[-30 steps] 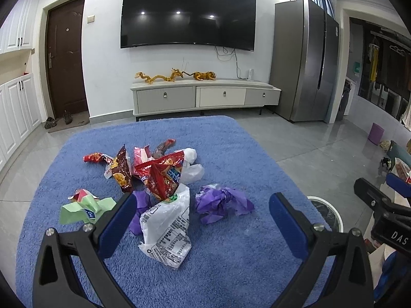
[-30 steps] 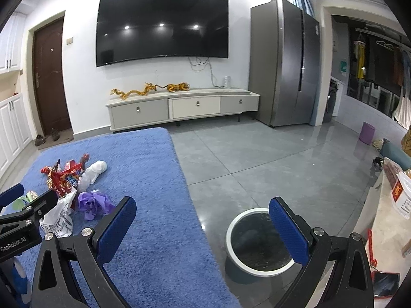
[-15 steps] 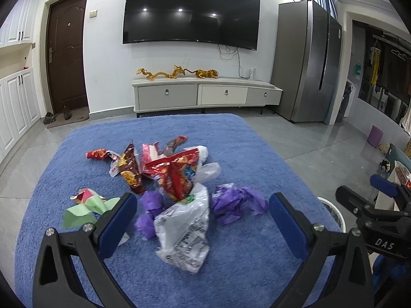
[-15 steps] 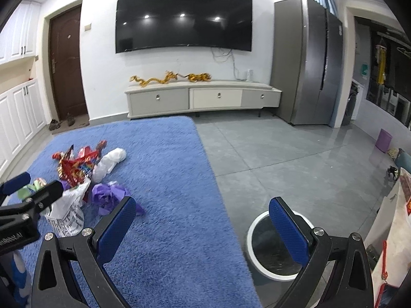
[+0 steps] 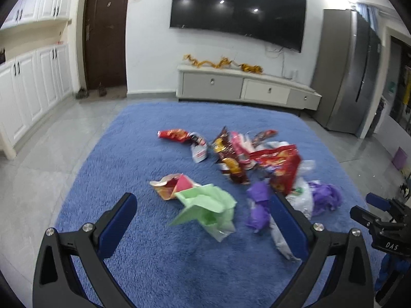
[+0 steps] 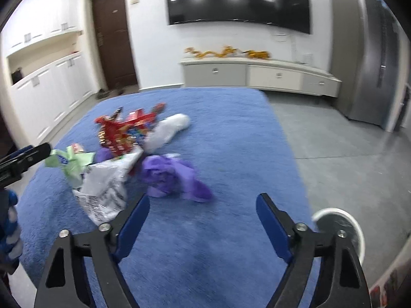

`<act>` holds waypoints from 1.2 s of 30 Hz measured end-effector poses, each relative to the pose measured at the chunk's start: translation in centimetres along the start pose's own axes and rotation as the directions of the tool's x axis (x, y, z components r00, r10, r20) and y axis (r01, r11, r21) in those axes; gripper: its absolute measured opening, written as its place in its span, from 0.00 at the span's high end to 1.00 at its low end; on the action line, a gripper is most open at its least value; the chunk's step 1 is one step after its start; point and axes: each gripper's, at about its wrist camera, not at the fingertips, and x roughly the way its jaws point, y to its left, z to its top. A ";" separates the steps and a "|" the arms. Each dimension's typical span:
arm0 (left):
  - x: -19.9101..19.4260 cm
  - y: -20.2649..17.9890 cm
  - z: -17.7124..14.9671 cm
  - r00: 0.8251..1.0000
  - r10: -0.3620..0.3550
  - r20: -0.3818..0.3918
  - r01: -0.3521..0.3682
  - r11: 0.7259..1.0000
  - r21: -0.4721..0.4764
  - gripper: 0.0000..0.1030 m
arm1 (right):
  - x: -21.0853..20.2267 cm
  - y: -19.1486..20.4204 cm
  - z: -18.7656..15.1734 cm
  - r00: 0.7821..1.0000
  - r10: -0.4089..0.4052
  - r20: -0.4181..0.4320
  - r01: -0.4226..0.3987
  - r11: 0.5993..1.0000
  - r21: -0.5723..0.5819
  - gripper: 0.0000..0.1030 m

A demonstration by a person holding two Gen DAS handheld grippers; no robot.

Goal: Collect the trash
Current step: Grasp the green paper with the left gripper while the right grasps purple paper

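Nearby, white bin [image 6: 341, 228], rug [image 6: 231, 138], wrappers [image 5: 277, 161]

one blue rug [image 5: 159, 269], one white bin [image 6: 355, 233], one television [image 5: 239, 12], two purple wads [image 5: 259, 205], one green wrapper [image 5: 208, 205]

A large black television [image 5: 237, 12] is mounted on the white wall. Below it, a low grey and white cabinet [image 5: 246, 89] is set against the wall, with golden dragon figures [image 5: 221, 63] laid along its top. A dark brown door [image 5: 105, 30] is seen at the left, with shoes [image 5: 90, 93] on the floor beside it. White cupboards [image 5: 33, 87] line the left wall. A steel refrigerator [image 5: 349, 71] stands at the right.
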 end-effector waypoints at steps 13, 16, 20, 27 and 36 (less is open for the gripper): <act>5.8 0.6 -0.4 0.989 -0.006 -0.145 -0.005 0.997 -0.074 0.26 | 6.8 1.1 1.8 0.981 0.159 -0.107 -0.171 0.979 -0.108 0.43; 5.9 0.8 -1.0 0.987 -0.024 -0.159 0.010 0.996 -0.085 0.46 | 5.8 0.6 1.4 0.979 0.182 -0.089 -0.190 0.977 -0.096 0.49; 5.1 0.5 -1.4 0.986 -0.048 -0.161 0.035 0.996 -0.085 0.59 | 3.9 -0.1 0.6 0.980 0.188 -0.062 -0.193 0.978 -0.083 0.52; 1.7 -0.3 -1.2 0.992 -0.059 -0.109 0.053 0.997 -0.058 0.66 | -0.3 -1.6 -0.9 0.979 0.204 0.008 -0.204 0.979 -0.003 0.53; -3.7 -5.4 1.2 0.993 -0.119 -0.019 0.120 0.990 0.070 0.66 | -5.2 -8.5 -2.9 0.993 0.067 0.101 -0.081 0.986 0.144 0.53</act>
